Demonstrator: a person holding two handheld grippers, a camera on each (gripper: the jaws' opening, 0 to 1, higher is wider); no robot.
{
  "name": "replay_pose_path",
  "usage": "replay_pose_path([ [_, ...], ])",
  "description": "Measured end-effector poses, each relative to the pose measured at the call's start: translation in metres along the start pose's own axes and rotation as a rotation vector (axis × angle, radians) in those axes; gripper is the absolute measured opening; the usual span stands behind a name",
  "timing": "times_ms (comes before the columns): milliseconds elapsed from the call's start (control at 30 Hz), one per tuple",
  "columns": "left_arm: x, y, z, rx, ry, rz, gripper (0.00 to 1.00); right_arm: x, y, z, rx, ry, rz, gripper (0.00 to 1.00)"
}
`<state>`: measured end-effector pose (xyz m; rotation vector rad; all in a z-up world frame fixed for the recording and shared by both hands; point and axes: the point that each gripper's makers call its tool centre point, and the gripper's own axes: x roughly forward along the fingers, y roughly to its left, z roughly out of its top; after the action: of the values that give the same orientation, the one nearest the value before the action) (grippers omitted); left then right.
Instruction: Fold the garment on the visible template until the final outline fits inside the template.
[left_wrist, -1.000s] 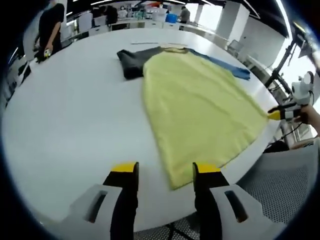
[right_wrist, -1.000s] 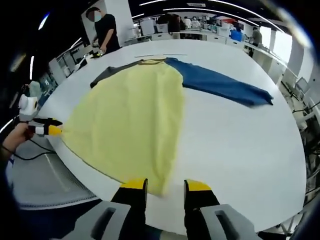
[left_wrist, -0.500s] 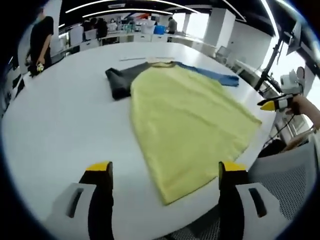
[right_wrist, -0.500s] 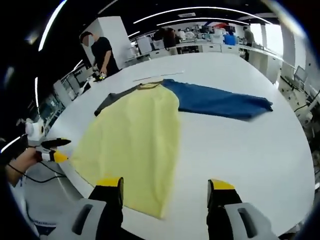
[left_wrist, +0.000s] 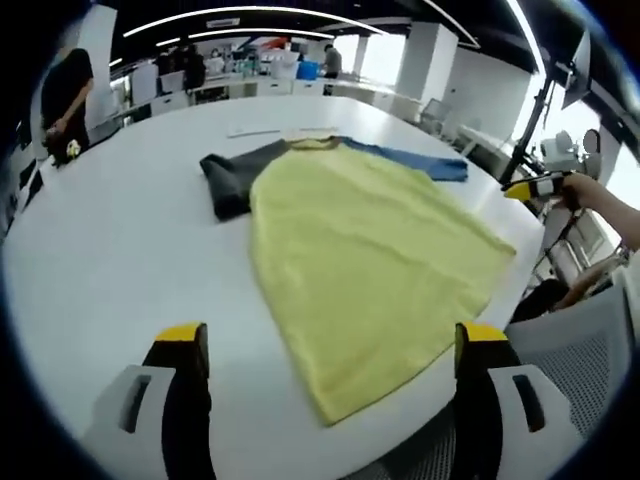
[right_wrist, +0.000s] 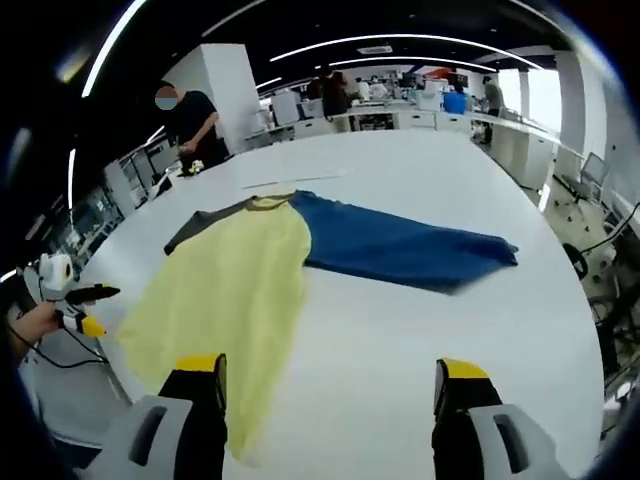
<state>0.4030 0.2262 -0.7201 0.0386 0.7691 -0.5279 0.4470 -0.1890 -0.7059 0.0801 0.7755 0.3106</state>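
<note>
A long-sleeved garment lies spread flat on the white table (left_wrist: 120, 260). Its yellow body (left_wrist: 360, 250) fans toward me, with a dark grey sleeve (left_wrist: 230, 180) on one side and a blue sleeve (left_wrist: 410, 158) on the other. My left gripper (left_wrist: 332, 340) hangs open and wide above the near hem, holding nothing. In the right gripper view the yellow body (right_wrist: 225, 290) lies left, and the blue sleeve (right_wrist: 400, 245) stretches across the middle. My right gripper (right_wrist: 330, 368) is open and empty over bare table. Each gripper appears in the other's view: right gripper (left_wrist: 530, 187), left gripper (right_wrist: 85, 300).
A thin pale strip (left_wrist: 250, 130) lies on the table beyond the collar. The table edge runs close under both grippers, with a grey mesh chair (left_wrist: 580, 350) beside it. A person (right_wrist: 190, 120) stands at the far side, in front of desks and equipment.
Both grippers went from nearly shut at the hem corners to wide open, and drew back. The hem now rests on the table. The right gripper view swung toward the blue sleeve.
</note>
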Motion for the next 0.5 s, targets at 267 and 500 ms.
replay_pose_path([
  [267,0.0,-0.001,0.002,0.004,-0.001,-0.003,0.99,0.002,-0.042,0.014,-0.005,-0.016,-0.062,0.79],
  [500,-0.001,0.003,0.012,0.015,-0.025,0.015,0.97,0.002,-0.062,0.036,-0.038,-0.042,-0.1,0.71],
])
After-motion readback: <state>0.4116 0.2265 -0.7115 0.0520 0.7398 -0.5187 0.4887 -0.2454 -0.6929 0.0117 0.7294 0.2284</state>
